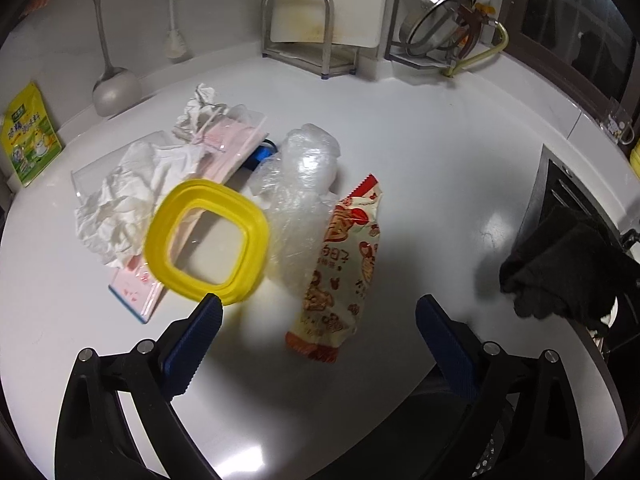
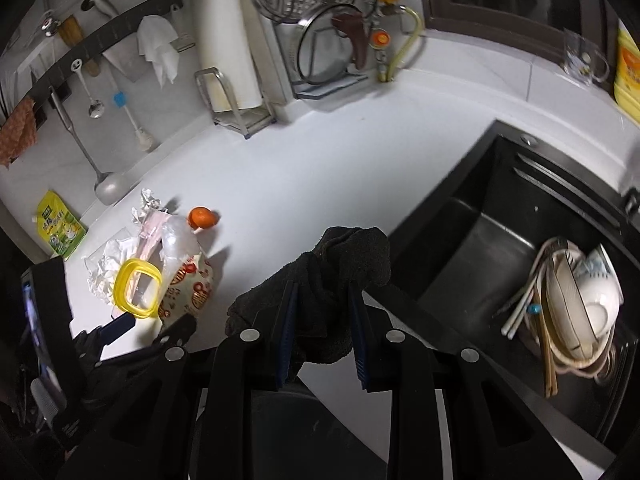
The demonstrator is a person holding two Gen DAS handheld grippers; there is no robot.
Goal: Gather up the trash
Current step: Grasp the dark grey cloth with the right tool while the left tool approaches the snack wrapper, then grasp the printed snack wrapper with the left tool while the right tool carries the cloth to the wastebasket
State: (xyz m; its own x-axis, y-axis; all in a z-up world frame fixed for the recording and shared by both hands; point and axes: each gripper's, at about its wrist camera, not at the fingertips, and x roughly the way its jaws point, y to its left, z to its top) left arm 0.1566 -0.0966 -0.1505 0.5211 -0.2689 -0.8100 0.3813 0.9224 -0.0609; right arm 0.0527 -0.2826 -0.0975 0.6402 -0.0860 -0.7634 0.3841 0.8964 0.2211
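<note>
Two grippers work over the white table [image 1: 420,152]. The left gripper [image 1: 318,312] hangs with its fingers [image 1: 196,340] spread wide and empty above the trash pile, one blue pad just touching the near edge of the yellow lid ring [image 1: 206,238]. The right gripper [image 2: 322,328] has its fingers clenched on a black cloth [image 2: 320,280], near the sink [image 2: 500,220] at its 3 o'clock.

From the left wrist view the pile sits at 11 to 12 o'clock: crumpled tissue [image 1: 120,200], a pink packet [image 1: 228,144], clear plastic wrap [image 1: 300,184] and a printed snack wrapper [image 1: 344,264] nearest the open span.

To do this well, I would centre the wrapper between the pads, come down until they nearly meet the table, then close on its bunched middle rather than a loose corner. The slick plastic may slip, so a firm pinch seems wise. A small orange [image 2: 202,217] lies beyond the pile.
</note>
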